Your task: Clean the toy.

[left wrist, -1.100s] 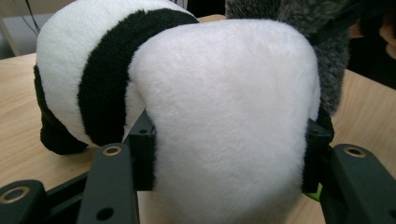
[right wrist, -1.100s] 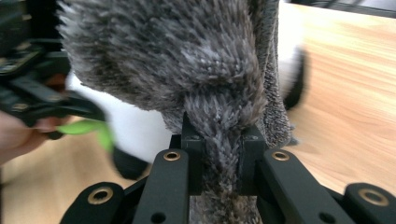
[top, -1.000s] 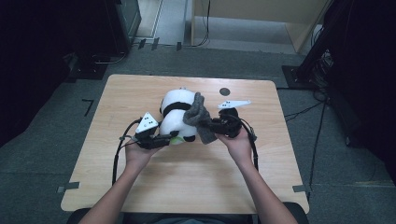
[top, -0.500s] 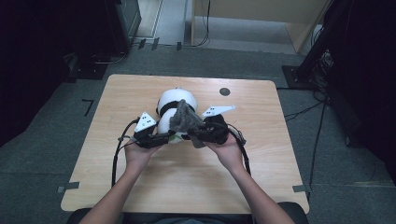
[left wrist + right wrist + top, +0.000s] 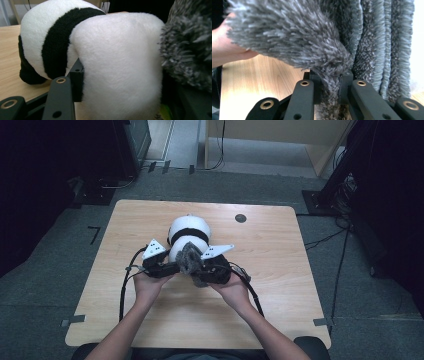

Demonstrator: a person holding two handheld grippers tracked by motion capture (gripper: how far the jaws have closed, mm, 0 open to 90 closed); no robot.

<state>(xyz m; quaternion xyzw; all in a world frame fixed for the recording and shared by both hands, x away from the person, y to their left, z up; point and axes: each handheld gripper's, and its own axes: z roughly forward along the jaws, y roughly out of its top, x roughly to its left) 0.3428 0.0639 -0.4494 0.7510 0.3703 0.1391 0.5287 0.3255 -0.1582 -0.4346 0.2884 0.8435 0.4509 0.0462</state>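
1. Compared with a second ago, the right gripper [image 5: 197,270] with its grey shaggy cloth [image 5: 188,259] now sits further toward nine o'clock, tight against the plush panda [image 5: 187,232]; the left gripper [image 5: 167,268] is where it was.
2. At the left, the left gripper's jaws stand half apart, pressed into the panda's white rump [image 5: 120,70], which bulges round the one jaw that shows. That reads as a grip on the toy.
3. The panda lies at the centre of the wooden table [image 5: 280,270], its black band toward twelve o'clock, its near end at six o'clock between the two grippers.
4. At the right, the right gripper [image 5: 331,86] has its jaws drawn together on a pinched fold of the cloth, whose pile hangs loose above them.
5. Handling, as I judge it: both things are light and soft. The panda squashes under pressure, so a hold on its rounded body can creep; a firmer bite lower on the rump looks safer.
6. The cloth is limp and bunches. A pinch at a thick fold, as now, should hold, while a hold on its edge could pull free.
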